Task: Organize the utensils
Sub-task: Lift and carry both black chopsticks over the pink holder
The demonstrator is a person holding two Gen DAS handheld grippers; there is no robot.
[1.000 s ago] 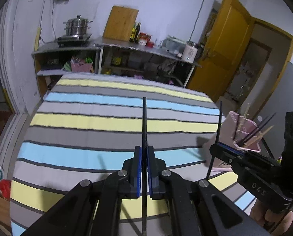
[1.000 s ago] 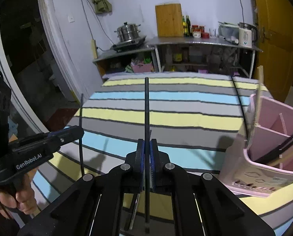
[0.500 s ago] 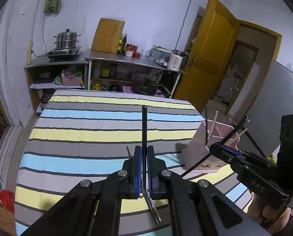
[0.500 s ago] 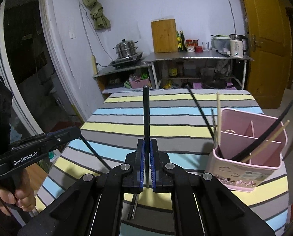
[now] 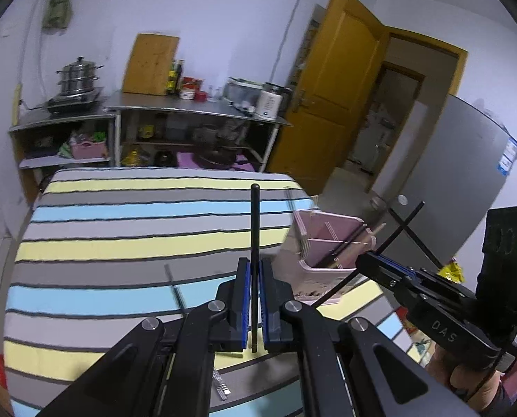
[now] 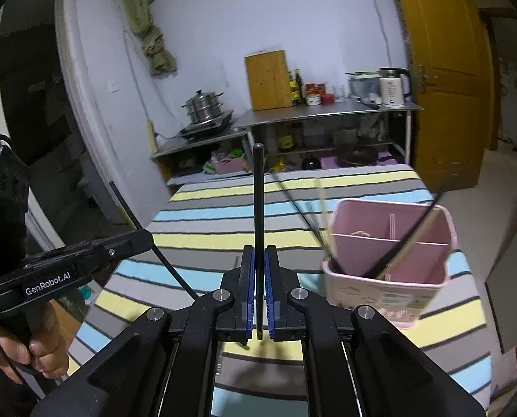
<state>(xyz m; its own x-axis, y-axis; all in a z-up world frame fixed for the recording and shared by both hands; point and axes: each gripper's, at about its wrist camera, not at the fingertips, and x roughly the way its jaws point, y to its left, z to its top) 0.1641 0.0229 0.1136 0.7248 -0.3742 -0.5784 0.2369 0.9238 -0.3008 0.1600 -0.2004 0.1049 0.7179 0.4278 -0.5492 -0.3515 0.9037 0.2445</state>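
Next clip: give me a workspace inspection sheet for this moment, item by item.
Surface: striped tablecloth.
Job's things: pink utensil holder near the table's right edge, holding dark and wooden chopsticks; a black chopstick in the left gripper, another black chopstick in the right.
Clutter: a metal utensil lies on the cloth, partly hidden.
Grippers: left gripper and right gripper each shut on a chopstick.
Cables: one by the left hand.
Surroundings: steel shelf with kettle, steamer pot, cutting board; yellow door.

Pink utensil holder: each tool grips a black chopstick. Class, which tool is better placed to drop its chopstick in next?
Probably the right tool: the pink utensil holder sits close beside it, nearer than to the left tool.
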